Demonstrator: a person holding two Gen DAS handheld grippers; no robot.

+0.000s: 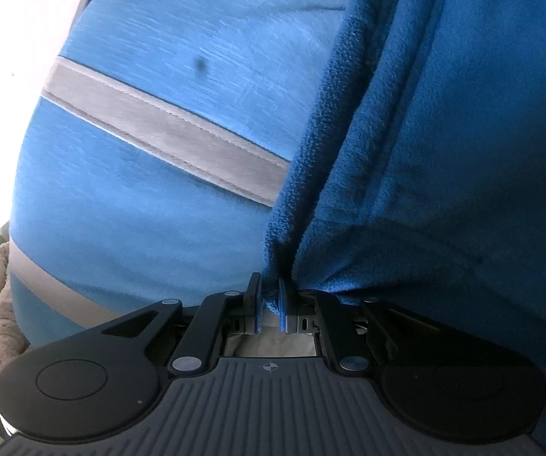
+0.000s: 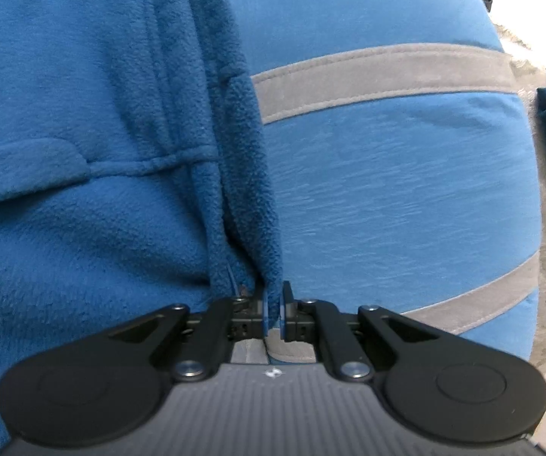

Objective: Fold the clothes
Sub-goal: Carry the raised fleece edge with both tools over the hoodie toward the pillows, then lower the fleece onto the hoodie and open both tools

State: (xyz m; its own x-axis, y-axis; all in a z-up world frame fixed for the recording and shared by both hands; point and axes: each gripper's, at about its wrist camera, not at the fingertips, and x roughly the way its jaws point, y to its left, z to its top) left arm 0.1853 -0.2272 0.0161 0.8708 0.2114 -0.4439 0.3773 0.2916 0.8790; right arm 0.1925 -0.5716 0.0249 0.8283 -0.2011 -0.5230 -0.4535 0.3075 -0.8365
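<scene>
Now | left tool (image 1: 269, 304) clamps fleece (image 1: 444, 133) hem | right tool (image 2: 275, 311) clamps fleece (image 2: 83, 114) hem

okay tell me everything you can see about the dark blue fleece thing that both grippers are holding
The dark blue fleece garment looks soft and nubby, with a stitched seam and what may be a pocket flap. It hangs in loose vertical folds, bunched to a pinch at each grip. The left gripper and right gripper are each shut on an edge of it. Behind it lies a lighter blue cloth with grey stripes. Its full shape is out of view.
</scene>
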